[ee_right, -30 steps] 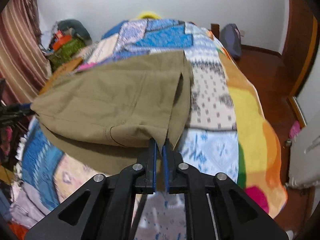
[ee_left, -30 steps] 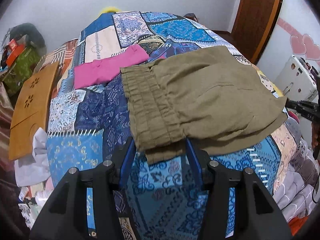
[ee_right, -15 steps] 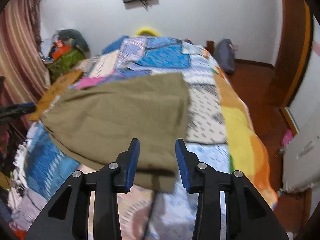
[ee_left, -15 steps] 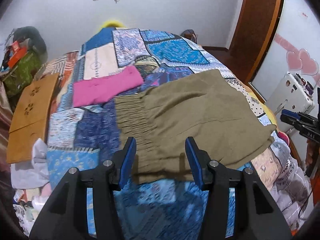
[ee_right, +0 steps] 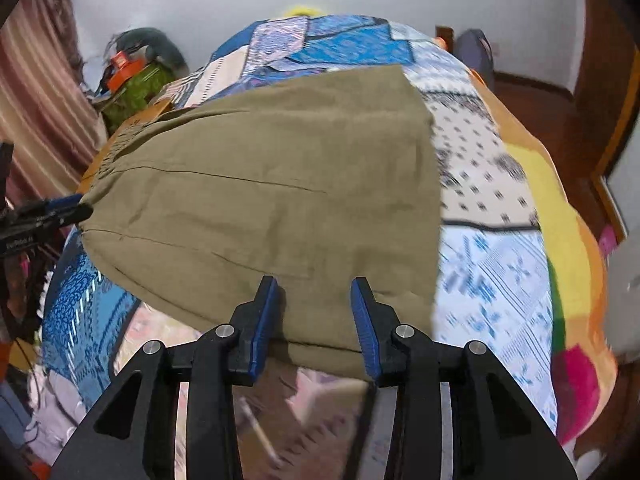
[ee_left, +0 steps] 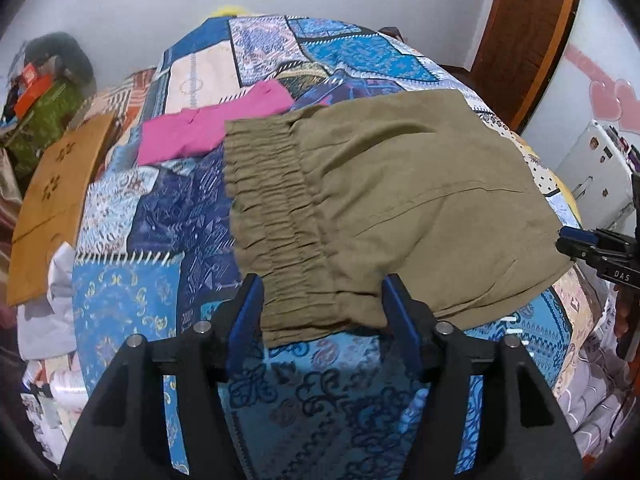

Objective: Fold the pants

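Observation:
Olive-green pants (ee_left: 392, 200) lie folded on the patchwork bedspread (ee_left: 132, 292), elastic waistband (ee_left: 276, 216) toward the left. My left gripper (ee_left: 322, 304) is open, its blue fingers standing either side of the waistband's near corner, holding nothing. In the right wrist view the pants (ee_right: 272, 184) spread across the bed, and my right gripper (ee_right: 314, 308) is open over their near edge, empty. The right gripper also shows at the far right of the left wrist view (ee_left: 592, 244), and the left gripper at the left edge of the right wrist view (ee_right: 48, 212).
A folded pink garment (ee_left: 208, 124) lies behind the waistband. A wooden board (ee_left: 56, 200) leans at the bed's left side, with bags (ee_left: 40, 112) beyond. A white appliance (ee_left: 600, 176) and a wooden door (ee_left: 528, 24) stand to the right.
My right gripper opened and let go of the pants' edge, which now lies flat. Both grippers pulled back, then moved close to the pants' near edge again.

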Demonstrator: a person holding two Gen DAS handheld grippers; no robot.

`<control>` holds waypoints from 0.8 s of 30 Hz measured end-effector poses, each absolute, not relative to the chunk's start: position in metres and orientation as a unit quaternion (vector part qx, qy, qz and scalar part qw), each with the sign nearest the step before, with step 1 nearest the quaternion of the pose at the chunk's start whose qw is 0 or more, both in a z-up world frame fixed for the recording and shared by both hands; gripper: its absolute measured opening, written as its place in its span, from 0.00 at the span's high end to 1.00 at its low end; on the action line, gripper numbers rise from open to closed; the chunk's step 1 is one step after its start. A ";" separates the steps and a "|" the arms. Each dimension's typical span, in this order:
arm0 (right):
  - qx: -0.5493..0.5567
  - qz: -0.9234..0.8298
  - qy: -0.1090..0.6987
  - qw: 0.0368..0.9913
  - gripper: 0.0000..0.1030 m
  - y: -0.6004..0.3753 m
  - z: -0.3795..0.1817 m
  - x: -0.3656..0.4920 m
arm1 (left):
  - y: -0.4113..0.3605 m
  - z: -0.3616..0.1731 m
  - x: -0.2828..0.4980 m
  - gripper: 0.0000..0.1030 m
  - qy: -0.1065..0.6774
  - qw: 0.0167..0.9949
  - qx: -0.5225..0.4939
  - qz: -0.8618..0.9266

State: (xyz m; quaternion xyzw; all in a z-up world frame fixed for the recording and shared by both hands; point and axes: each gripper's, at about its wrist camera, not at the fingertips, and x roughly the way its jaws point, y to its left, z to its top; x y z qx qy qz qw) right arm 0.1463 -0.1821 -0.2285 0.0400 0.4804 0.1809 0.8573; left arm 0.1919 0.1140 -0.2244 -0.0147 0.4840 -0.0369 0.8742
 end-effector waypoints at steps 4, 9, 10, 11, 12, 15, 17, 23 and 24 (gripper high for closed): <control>0.021 0.184 0.490 0.852 0.64 -0.179 -0.220 0.146 | 0.120 -0.211 0.192 0.39 0.482 0.875 -0.032 -0.035; -0.005 0.185 0.472 0.862 0.61 -0.177 -0.192 0.157 | 0.133 -0.176 0.203 0.39 0.448 0.894 -0.025 -0.012; -0.005 0.183 0.465 0.866 0.61 -0.179 -0.186 0.161 | 0.136 -0.171 0.209 0.39 0.443 0.896 -0.025 -0.005; -0.003 0.183 0.457 0.870 0.61 -0.182 -0.180 0.165 | 0.139 -0.167 0.215 0.39 0.440 0.898 -0.024 0.001; 0.001 0.182 0.450 0.874 0.60 -0.185 -0.174 0.171 | 0.142 -0.164 0.221 0.39 0.439 0.898 -0.024 0.007; 0.008 0.167 0.432 0.886 0.57 -0.193 -0.161 0.192 | 0.152 -0.161 0.246 0.39 0.439 0.897 -0.036 0.016; 0.008 0.161 0.427 0.890 0.57 -0.195 -0.157 0.209 | 0.157 -0.164 0.263 0.39 0.445 0.894 -0.051 0.017; 0.002 0.156 0.424 0.892 0.56 -0.197 -0.161 0.260 | 0.160 -0.186 0.304 0.39 0.467 0.882 -0.062 0.009; 0.001 0.158 0.424 0.892 0.56 -0.196 -0.164 0.269 | 0.160 -0.191 0.309 0.39 0.472 0.879 -0.063 0.007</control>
